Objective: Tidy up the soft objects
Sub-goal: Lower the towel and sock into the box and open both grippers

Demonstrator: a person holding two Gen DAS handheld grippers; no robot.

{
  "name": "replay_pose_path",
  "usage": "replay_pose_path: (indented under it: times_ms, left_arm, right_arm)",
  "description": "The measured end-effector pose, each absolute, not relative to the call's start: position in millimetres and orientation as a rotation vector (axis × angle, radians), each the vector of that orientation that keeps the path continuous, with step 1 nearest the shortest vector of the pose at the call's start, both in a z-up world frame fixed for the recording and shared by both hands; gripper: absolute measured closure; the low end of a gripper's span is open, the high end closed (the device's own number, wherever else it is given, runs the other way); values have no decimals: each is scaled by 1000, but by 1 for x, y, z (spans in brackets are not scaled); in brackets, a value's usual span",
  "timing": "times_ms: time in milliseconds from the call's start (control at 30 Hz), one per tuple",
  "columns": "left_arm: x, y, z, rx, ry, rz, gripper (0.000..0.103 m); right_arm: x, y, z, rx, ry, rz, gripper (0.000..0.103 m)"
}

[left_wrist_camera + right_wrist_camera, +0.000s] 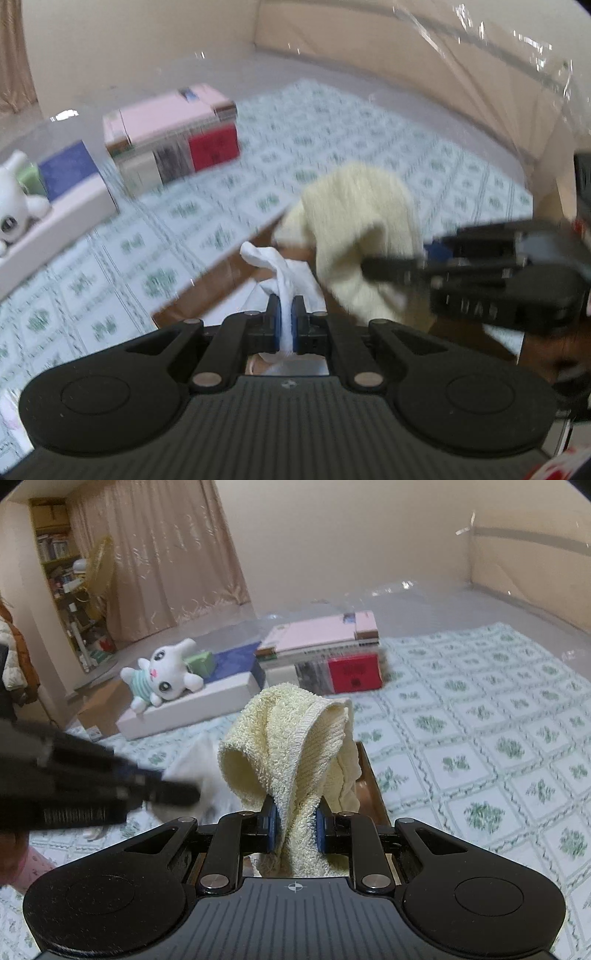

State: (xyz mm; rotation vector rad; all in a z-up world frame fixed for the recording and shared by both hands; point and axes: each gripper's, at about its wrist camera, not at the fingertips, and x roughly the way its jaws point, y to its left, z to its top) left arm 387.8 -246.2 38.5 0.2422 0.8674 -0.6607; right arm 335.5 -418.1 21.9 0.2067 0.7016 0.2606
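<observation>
The left claw (287, 314) clenches a thin white cloth (291, 275) and the right claw (295, 825) grasps a pale-yellow terry towel (291, 734), both seemingly bound for the brown cardboard box (373, 786) beneath.

- To my right the patterned cloth (498, 738) lies bare and passable.
- Ahead-left, the book stack (332, 657) and white box (207, 701) with plush rabbit (162, 674) block me.
</observation>
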Motion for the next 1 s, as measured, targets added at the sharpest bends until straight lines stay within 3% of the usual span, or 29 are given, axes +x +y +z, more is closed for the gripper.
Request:
replay_pose_path:
  times_ms: [300, 367, 433, 867, 967, 1000]
  left_arm:
    - [398, -250, -2, 280, 938, -639, 96]
    - [401, -244, -1, 264, 931, -630, 84]
    - [404, -237, 0, 250, 924, -620, 81]
    - [405, -207, 11, 169, 881, -578, 81]
    - [399, -204, 14, 163, 870, -575, 81]
    - [397, -203, 16, 160, 865, -572, 80]
  right_arm:
    - [353, -414, -7, 196, 760, 266, 83]
    - [357, -411, -15, 190, 780, 276, 83]
    - [360, -406, -21, 180, 795, 284, 83]
    - [390, -381, -60, 121, 900, 280, 83]
    - [389, -383, -62, 145, 898, 289, 71]
    - [388, -384, -60, 147, 891, 290, 61]
